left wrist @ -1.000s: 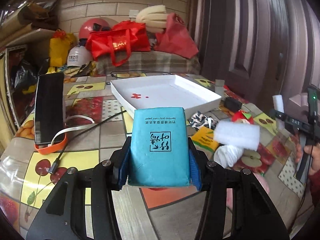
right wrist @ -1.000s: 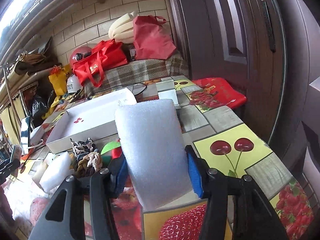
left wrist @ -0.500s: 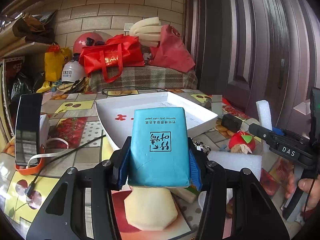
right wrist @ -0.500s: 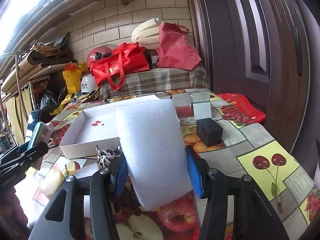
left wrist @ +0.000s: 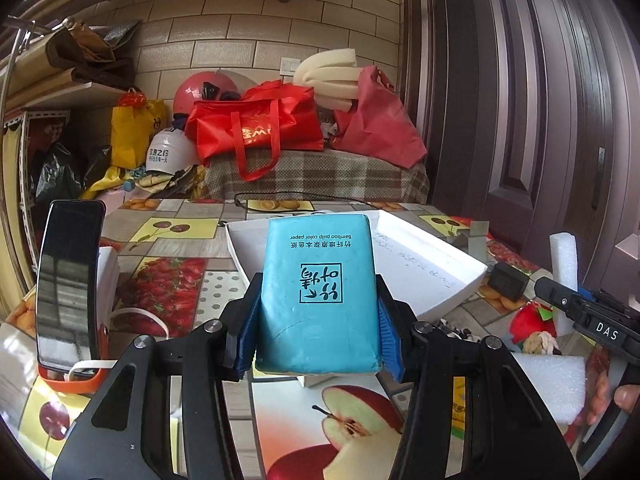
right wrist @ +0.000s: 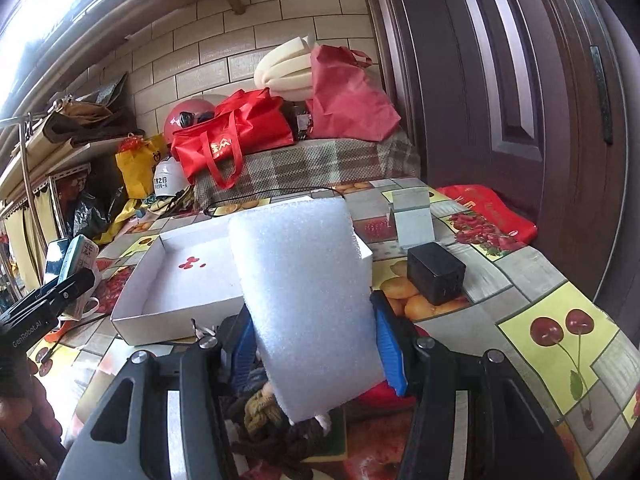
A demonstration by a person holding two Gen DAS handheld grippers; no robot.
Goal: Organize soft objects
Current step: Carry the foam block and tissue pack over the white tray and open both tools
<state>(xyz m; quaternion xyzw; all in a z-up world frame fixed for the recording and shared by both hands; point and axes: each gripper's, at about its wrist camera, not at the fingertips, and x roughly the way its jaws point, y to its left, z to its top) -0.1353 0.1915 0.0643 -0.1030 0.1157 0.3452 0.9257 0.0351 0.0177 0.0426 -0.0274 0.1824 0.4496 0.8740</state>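
Note:
My left gripper (left wrist: 318, 336) is shut on a teal tissue pack (left wrist: 318, 292) and holds it above the table, just before the white tray (left wrist: 432, 276). My right gripper (right wrist: 314, 340) is shut on a white foam block (right wrist: 304, 300), held above the table near the tray's (right wrist: 176, 316) front right corner. The right gripper with its foam also shows at the right of the left wrist view (left wrist: 564, 280). The tray holds only small red marks (right wrist: 192, 262). Another foam piece (left wrist: 548, 384), a strawberry toy (left wrist: 528, 322) and a knotted rope toy (right wrist: 260, 412) lie on the table.
A phone (left wrist: 66, 284) stands on an orange holder at the left. A black box (right wrist: 436, 276) and a grey stand (right wrist: 412, 220) sit right of the tray. A cable (right wrist: 272, 194) runs behind it. Red bags (left wrist: 256, 132) pile at the back. A door (right wrist: 520, 100) is on the right.
Both grippers have risen and moved towards the tray, each still holding its object. The tray looks nearer in both views.

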